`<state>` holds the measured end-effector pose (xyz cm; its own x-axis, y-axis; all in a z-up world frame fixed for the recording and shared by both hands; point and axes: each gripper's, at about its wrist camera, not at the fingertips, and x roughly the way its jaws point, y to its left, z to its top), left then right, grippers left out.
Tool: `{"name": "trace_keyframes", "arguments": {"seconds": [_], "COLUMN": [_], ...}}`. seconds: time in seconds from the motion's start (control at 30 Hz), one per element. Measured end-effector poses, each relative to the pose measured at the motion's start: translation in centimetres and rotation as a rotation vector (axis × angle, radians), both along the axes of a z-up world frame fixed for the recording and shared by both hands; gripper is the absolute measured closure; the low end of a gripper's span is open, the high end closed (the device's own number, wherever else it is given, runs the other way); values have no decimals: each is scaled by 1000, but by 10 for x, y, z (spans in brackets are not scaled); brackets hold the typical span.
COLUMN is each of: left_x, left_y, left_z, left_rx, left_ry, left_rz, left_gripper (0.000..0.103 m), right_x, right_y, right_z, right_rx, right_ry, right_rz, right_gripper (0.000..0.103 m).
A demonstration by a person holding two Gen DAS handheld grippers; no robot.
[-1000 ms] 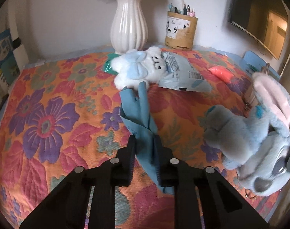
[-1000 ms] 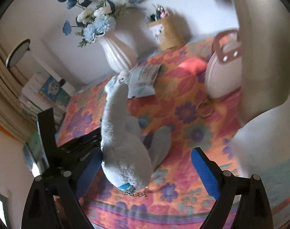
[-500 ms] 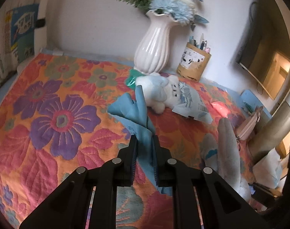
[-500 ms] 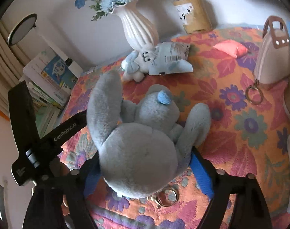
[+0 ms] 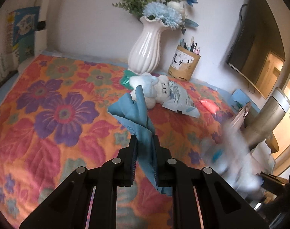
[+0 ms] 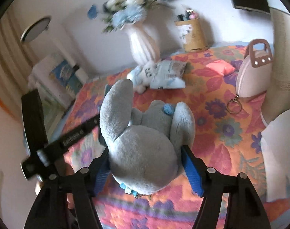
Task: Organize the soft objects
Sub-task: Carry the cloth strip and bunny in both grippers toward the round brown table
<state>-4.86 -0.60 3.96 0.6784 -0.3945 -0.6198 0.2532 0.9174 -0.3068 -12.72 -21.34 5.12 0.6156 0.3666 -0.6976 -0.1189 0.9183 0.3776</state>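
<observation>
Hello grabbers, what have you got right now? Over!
Left gripper shut on blue cloth. Right gripper closing around grey plush bunny, blue pads at its sides. White plush lies by vase; nothing in the way.

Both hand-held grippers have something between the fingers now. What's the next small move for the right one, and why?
Probably finish closing the right hand-held gripper before lifting. Its jaws are closing with the grey plush rabbit between the blue pads, whose grip looks unsettled. The left hand-held gripper is already clamped on the blue cloth, so it can wait.
</observation>
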Motion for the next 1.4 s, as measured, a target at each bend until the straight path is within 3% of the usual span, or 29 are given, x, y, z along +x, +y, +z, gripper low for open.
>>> {"name": "trace_keyframes", "arguments": {"seconds": [0.03, 0.13, 0.23, 0.37, 0.47, 0.53, 0.6, 0.73, 0.93, 1.03, 1.17, 1.4], "left_x": [-5, -10, -10, -9, -10, -12, -22, -43, -81, -97, -119, -151], "left_y": [3, 8, 7, 5, 4, 4, 2, -9, -54, -85, -134, -225], "left_z": [1, 0, -1, -3, -2, 0, 5, 25, 93, 116, 130, 133], "left_rx": [-8, -16, -14, 8, 17, 21, 36, 60, 48, 27, 23, 29], "left_ry": [-1, 7, 5, 4, 3, 3, -9, -57, -192, -215, -203, -164], "left_rz": [9, 24, 26, 18, 23, 30, 35, 3, -103, -194, -323, -568], "left_gripper": [91, 91, 91, 91, 91, 91, 91, 91, 91, 91, 91, 91], "right_x": [-2, -10, -7, 4, 6, 1, -6, -22, -60, -83, -117, -169], "right_y": [6, 13, 8, -1, 7, 20, 28, 17, -22, -48, -109, -217], "right_z": [-3, -11, -23, -33, -32, -30, -27, -9, 59, 83, 104, 105], "right_rx": [-53, -138, -51, 87, 68, 2, -50, 35, 84, 67, 67, 135], "right_ry": [26, 26, 66, 103, 83, 47, 12, -26, -180, -230, -230, -206], "right_rz": [64, 73, 53, 11, -6, 5, 12, 1, -80, -139, -251, -483], "right_gripper": [34, 29, 13, 7, 10, 21, 27, 28, 28, 28, 28, 27]}}
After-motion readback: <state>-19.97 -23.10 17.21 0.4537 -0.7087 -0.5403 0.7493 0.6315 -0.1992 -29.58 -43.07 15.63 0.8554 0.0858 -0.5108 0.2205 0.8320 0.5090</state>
